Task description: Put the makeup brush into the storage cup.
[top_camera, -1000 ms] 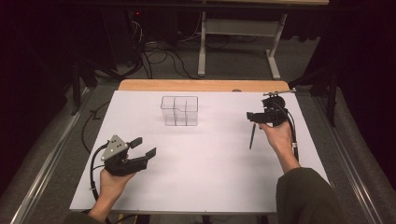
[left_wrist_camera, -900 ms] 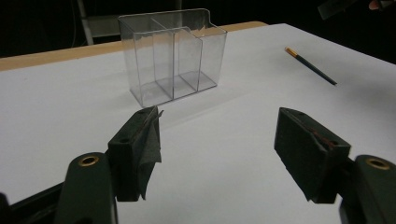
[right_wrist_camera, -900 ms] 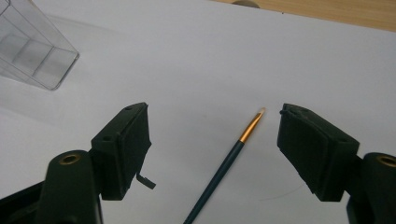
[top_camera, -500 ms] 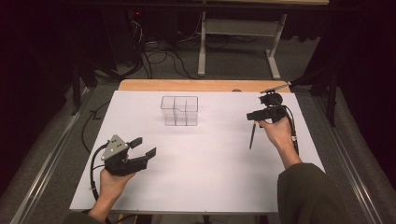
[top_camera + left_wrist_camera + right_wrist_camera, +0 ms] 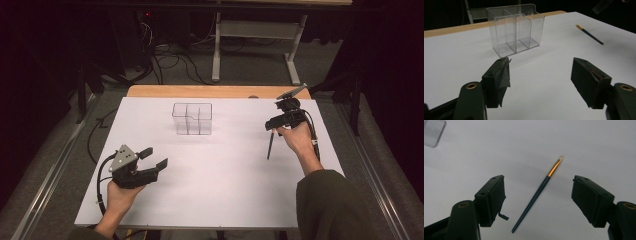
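Because the paintbrush [image 5: 537,193] lies flat on the counter [image 5: 220,190], the right gripper [image 5: 539,200] hangs over it with jaws spread and just closing slightly, nothing gripped, while the left gripper [image 5: 152,161] waits at lower left, jaws open and empty.

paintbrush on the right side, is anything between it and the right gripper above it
Nothing visible. The paintbrush lies alone on the white table, and the right gripper hangs over it with its jaws wide apart on either side, not touching it. The jaws have just been closing slightly. The clear organizer stands well off to the side.
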`<state>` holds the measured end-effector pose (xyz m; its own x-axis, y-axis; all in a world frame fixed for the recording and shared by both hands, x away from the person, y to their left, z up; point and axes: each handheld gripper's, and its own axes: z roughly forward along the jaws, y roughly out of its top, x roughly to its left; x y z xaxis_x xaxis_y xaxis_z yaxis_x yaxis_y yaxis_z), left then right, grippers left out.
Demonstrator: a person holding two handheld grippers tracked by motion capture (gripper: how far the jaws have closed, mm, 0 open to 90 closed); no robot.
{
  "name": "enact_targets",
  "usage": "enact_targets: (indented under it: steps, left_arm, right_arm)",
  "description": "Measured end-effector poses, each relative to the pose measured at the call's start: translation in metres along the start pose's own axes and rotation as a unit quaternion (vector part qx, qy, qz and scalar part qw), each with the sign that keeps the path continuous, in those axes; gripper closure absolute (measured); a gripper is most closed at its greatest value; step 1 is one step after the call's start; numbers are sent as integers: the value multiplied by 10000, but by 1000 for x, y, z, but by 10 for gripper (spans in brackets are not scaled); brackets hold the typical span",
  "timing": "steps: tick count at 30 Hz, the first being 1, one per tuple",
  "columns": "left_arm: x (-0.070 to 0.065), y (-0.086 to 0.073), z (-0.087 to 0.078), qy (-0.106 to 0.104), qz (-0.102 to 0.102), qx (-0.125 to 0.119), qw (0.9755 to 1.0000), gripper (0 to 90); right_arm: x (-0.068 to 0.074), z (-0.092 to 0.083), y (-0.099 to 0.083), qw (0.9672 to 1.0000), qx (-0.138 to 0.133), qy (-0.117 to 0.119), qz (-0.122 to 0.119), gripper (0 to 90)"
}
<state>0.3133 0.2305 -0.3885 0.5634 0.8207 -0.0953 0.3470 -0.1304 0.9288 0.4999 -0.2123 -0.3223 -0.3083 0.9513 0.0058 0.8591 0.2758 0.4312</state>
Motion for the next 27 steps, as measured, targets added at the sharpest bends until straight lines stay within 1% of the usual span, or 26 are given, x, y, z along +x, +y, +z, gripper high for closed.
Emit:
enact_targets:
  steps: [4, 7, 12, 19, 27]
  left_arm:
    - [0, 0, 0, -7, 1, 5, 10000, 316]
    - [0, 0, 0, -5, 10, 20, 10000, 316]
    - [0, 0, 1, -7, 5, 21, 10000, 316]
    - [0, 0, 1, -6, 4, 26, 10000, 316]
    - [0, 0, 1, -6, 4, 21, 10000, 316]
  right_arm:
    - [-3, 2, 2, 9999, 77, -2, 73, 309]
    - [-4, 4, 3, 9997, 197, 10, 114, 317]
    - [-1, 8, 4, 9993, 348, 31, 122, 332]
    - [-1, 15, 5, 9984, 537, 62, 153, 340]
    - [-2, 21, 5, 9974, 674, 91, 243, 347]
